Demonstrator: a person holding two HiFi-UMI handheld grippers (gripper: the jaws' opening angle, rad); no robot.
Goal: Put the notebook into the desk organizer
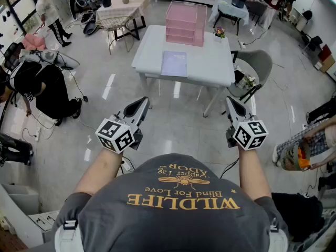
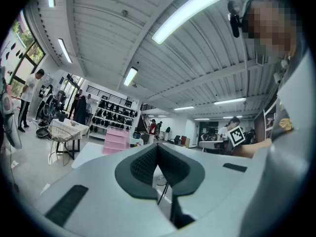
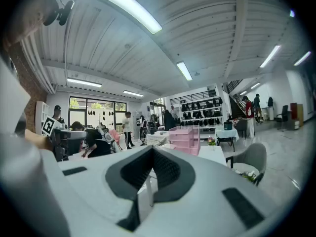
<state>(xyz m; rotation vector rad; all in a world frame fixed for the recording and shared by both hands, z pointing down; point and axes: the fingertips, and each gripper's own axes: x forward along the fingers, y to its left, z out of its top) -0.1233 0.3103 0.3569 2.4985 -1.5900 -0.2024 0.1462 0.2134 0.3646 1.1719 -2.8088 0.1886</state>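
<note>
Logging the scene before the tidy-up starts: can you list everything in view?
Table: one, white, ahead on the floor.
Notebook: one, pale lilac, flat on the table's near side.
Desk organizer: one, pink, on the table's far side.
Potted flowers: one, mixed colours, right of the organizer.
Chair: one, grey, at the table's right.
Bystanders: several, around the room's edges.
Left gripper: one, grey, shut, empty, short of the table.
Right gripper: one, grey, shut, empty, short of the table.

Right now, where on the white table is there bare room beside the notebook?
Bare tabletop lies left of the notebook, and right of it toward the chair. The far edge is crowded: the pink organizer and flower pot.
</note>
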